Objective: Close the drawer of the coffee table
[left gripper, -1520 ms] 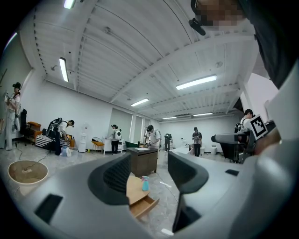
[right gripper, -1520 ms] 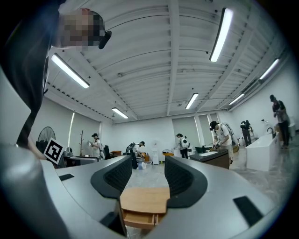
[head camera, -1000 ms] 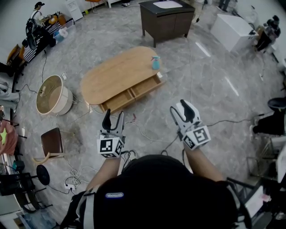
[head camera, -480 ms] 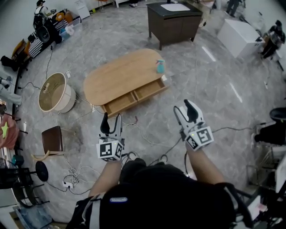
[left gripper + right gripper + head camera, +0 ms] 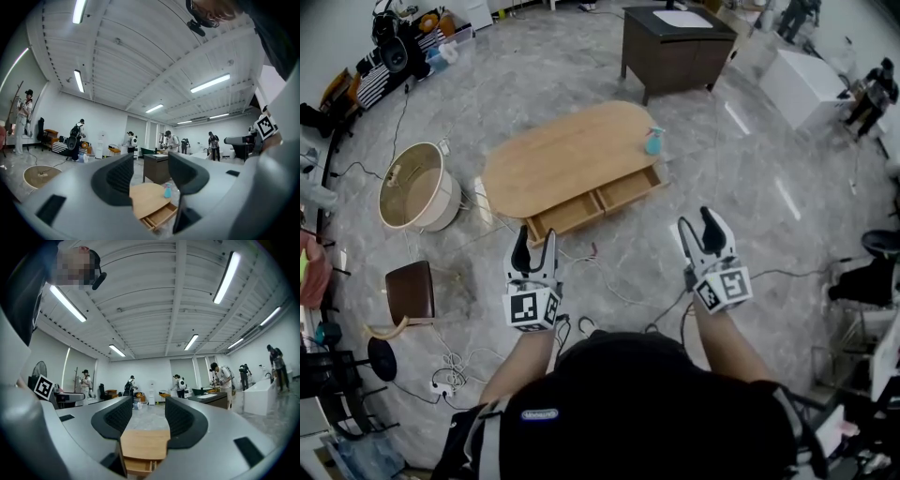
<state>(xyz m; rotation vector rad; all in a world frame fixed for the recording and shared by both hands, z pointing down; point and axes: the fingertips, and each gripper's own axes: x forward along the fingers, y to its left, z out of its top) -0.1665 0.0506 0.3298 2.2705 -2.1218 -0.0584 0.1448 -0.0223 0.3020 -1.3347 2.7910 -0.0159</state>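
Note:
A low oval wooden coffee table (image 5: 562, 155) stands on the grey floor ahead of me, and its long drawer (image 5: 595, 202) is pulled out along the near side. A teal bottle (image 5: 653, 142) stands on the table's right end. My left gripper (image 5: 534, 247) is open and empty, held a short way before the drawer's left end. My right gripper (image 5: 701, 231) is open too, off to the right of the drawer. The table (image 5: 145, 199) and drawer (image 5: 161, 216) show between the left gripper's jaws, and the table (image 5: 144, 444) shows between the right gripper's jaws.
Cables (image 5: 609, 281) trail over the floor between me and the table. A round beige basket (image 5: 417, 187) and a small brown chair (image 5: 408, 295) sit at the left. A dark cabinet (image 5: 675, 42) stands behind the table, a white block (image 5: 802, 84) at the right. People work along the far walls.
The table and drawer have come nearer and shifted a little right in the head view as I step forward. Both grippers stay open and raised.

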